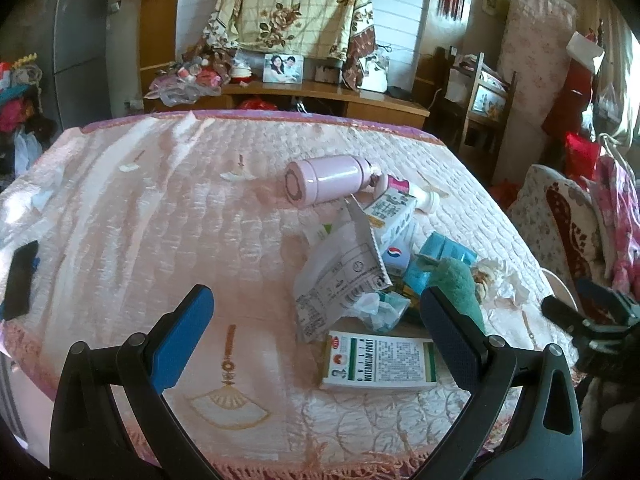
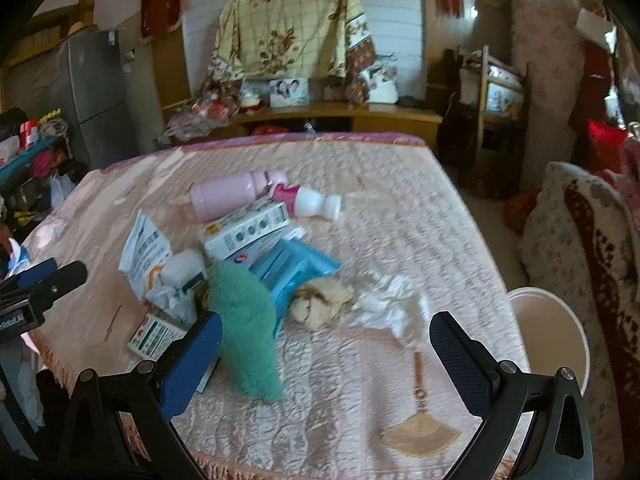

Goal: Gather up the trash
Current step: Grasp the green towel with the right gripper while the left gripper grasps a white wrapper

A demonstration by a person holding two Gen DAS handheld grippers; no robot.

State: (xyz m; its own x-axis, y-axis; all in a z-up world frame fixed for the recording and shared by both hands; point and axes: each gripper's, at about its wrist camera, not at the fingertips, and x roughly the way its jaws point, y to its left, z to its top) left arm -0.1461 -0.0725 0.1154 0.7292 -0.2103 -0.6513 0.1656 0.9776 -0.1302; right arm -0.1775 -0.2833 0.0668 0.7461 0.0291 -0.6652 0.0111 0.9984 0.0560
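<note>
A pile of trash lies on a pink quilted table cover. It holds a torn paper package, a green-and-white box, a milk carton, a blue packet, a green fuzzy cloth, a brown crumpled wad and white crumpled tissue. A pink flask and a white bottle lie behind the pile. My left gripper is open and empty, above the near edge by the box. My right gripper is open and empty, near the tissue.
A white bin stands off the table's right edge. A patterned cushion lies at the right. A black object rests at the table's left edge. A wooden sideboard with a framed photo and a grey fridge stand behind.
</note>
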